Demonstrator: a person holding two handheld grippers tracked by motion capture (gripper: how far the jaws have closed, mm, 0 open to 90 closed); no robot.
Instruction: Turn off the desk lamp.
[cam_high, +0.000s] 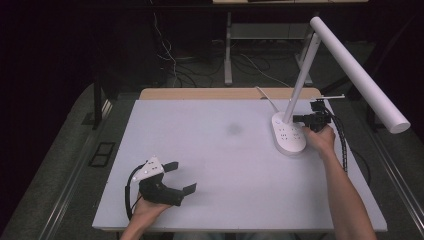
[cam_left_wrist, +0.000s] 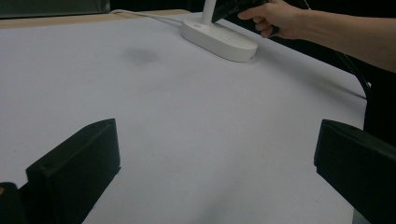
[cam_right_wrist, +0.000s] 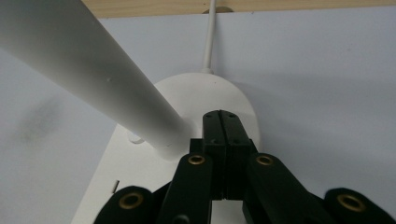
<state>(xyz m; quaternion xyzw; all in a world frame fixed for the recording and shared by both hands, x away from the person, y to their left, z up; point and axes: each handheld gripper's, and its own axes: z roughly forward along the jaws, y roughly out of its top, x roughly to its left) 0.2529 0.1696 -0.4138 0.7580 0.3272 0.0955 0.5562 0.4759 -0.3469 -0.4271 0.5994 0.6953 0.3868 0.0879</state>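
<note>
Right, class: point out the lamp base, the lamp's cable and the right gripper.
lamp base (cam_high: 289, 137), high view, top of the oval foot.
lamp's cable (cam_right_wrist: 209, 39), right gripper view, mid-length.
right gripper (cam_right_wrist: 224, 122), right gripper view, tip of its closed jaws.

A white lamp (cam_high: 288, 135) stands at the far right of the table (cam_high: 225, 150), its base under the right gripper (cam_high: 300, 119). The left gripper (cam_high: 182, 177) rests at the near left, jaws spread, well apart from the lamp.
</note>
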